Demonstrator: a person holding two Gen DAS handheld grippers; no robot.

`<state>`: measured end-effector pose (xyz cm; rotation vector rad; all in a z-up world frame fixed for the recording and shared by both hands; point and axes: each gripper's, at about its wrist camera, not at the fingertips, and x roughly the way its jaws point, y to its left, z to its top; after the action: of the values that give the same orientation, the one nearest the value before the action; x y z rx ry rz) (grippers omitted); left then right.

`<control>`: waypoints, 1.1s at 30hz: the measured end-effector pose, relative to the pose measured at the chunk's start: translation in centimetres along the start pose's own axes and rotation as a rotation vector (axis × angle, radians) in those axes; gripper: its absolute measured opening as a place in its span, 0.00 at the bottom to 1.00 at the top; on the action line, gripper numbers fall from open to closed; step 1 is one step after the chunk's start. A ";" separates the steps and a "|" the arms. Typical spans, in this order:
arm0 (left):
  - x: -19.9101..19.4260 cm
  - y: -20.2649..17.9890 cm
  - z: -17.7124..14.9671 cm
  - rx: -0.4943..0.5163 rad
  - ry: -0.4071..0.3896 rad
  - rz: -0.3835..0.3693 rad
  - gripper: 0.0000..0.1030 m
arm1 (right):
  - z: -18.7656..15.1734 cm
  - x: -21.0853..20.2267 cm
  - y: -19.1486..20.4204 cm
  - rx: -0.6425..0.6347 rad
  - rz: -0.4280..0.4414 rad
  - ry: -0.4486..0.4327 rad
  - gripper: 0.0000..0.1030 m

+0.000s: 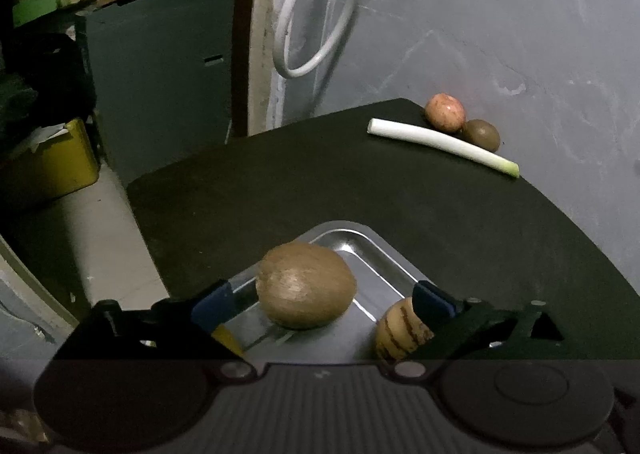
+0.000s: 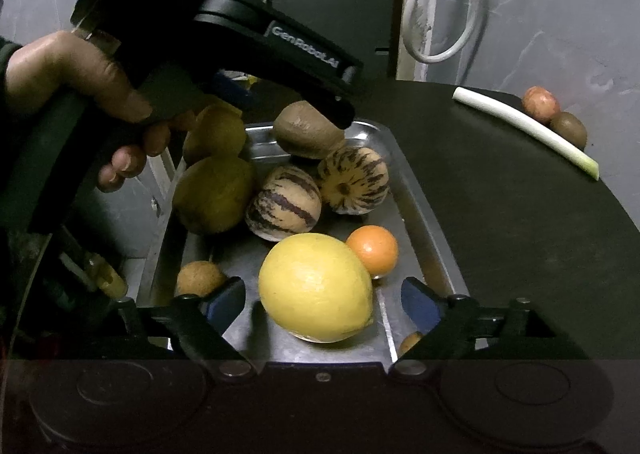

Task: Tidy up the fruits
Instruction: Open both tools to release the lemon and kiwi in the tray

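A steel tray [image 2: 424, 210] on the black table holds several fruits: a yellow lemon [image 2: 316, 288], an orange [image 2: 373, 250], two striped melons [image 2: 284, 204], two green-yellow fruits [image 2: 212, 194] and a small brown fruit [image 2: 199, 279]. My left gripper [image 1: 324, 304] is open with a brown kiwi [image 1: 306, 286] between its fingers at the tray's far corner; it also shows in the right wrist view [image 2: 308, 130]. My right gripper [image 2: 324, 300] is open around the lemon, fingers apart from it.
A white leek stalk [image 1: 440, 144], a pink-orange fruit [image 1: 445, 112] and another kiwi [image 1: 482, 134] lie at the table's far right edge. A yellow bin [image 1: 52, 162] and grey cabinet [image 1: 160, 70] stand off the table's left. A white cable [image 1: 316, 6] hangs on the wall.
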<state>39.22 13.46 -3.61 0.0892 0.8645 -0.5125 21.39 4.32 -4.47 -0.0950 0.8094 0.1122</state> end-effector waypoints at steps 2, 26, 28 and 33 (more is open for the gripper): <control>-0.3 0.1 0.0 -0.009 -0.006 0.007 0.98 | 0.0 -0.4 0.0 0.005 -0.004 -0.009 0.89; -3.2 0.1 -0.6 -0.058 -0.030 0.045 0.99 | -0.1 -3.1 -0.8 0.016 -0.036 -0.091 0.99; -3.3 0.1 -0.7 -0.056 -0.031 0.048 0.99 | -0.1 -3.1 -0.9 0.018 -0.038 -0.093 0.99; -3.6 0.1 -0.8 -0.062 -0.035 0.053 0.99 | -0.2 -3.2 -1.1 0.027 -0.041 -0.098 0.99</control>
<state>36.74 15.22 -1.46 0.0466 0.8409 -0.4366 19.19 3.00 -2.22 -0.0805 0.7109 0.0666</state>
